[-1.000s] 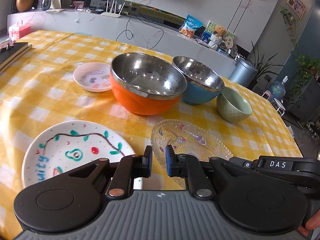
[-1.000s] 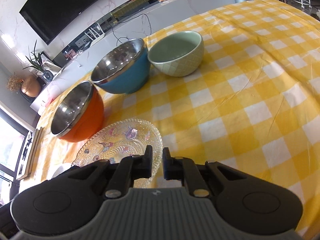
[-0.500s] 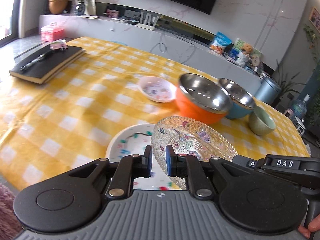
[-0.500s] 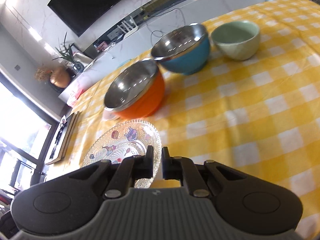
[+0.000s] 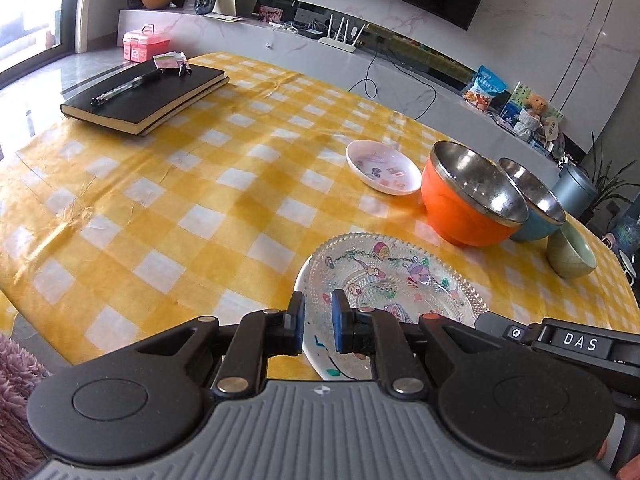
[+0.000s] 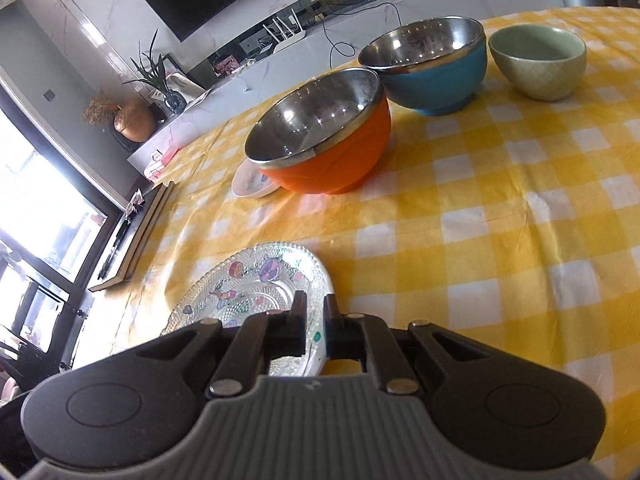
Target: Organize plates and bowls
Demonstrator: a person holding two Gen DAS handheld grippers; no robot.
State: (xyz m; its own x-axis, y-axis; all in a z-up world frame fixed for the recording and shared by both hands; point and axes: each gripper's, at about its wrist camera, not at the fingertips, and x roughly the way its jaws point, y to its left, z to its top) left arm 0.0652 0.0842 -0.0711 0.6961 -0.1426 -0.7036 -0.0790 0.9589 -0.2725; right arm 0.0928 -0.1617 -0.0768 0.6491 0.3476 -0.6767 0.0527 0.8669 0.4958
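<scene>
Right jaws are closed on the near rim of the glass plate [image 6: 256, 280], the rim running through the narrow gap between the two fingers. The plate is clear and beaded, with small colored cartoon figures. It sits close to the near edge of the desk, tilted a little, directly over a white painted plate [image 5: 320, 360]. Only a sliver of that plate's rim and some green paint show under it. Cannot tell whether glass rests on white or hangs just above it. Left jaws are slightly parted, blue pads [image 5: 338, 322] facing across a narrow gap with nothing between them, and they stand at the left rim of the two plates without touching either. Yellow-and-white checked cloth [image 5: 200, 200] covers the desk. Three bowls run in a row toward the far right edge. The steel-lined orange bowl [image 5: 460, 216] is nearest. The blue bowl [image 5: 536, 224] comes next, its rim up against the orange one. The pale green bowl [image 5: 572, 256] is just beside the blue, with a small gap. All three are upright. A small white dish [image 5: 383, 167] with faint prints lies just beyond the orange bowl on its left. At the far left corner is a black notebook [image 5: 148, 92], with a pen [image 5: 126, 87] lying on its cover.
</scene>
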